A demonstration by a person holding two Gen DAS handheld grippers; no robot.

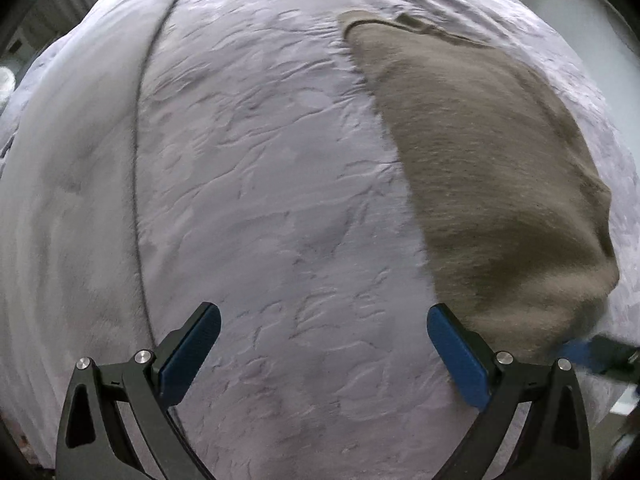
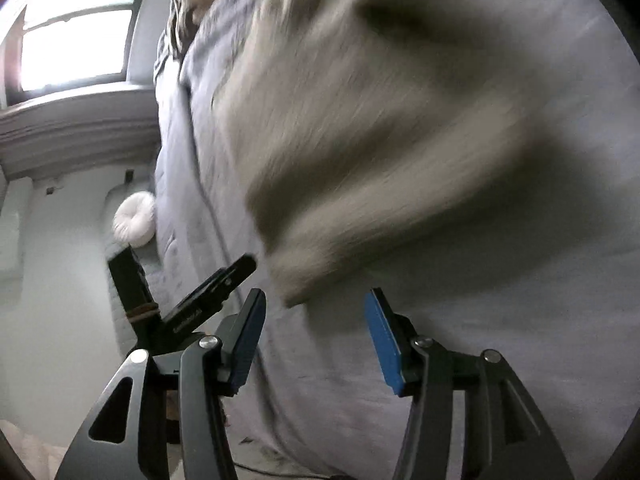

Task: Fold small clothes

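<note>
- Our left gripper [image 1: 323, 344] and right gripper [image 2: 315, 336] hover, fingers spread and empty; the tan garment [image 1: 480, 184] lies on the bed [image 1: 260, 200], right.
- Risk: a hurried grab pinches the bedcover too, judging by the blur.

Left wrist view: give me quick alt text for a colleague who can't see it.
A tan garment lies flat on a pale lavender bedspread, right of centre. The open left gripper hovers empty over the bedspread, its right finger beside the garment's near edge.
</note>
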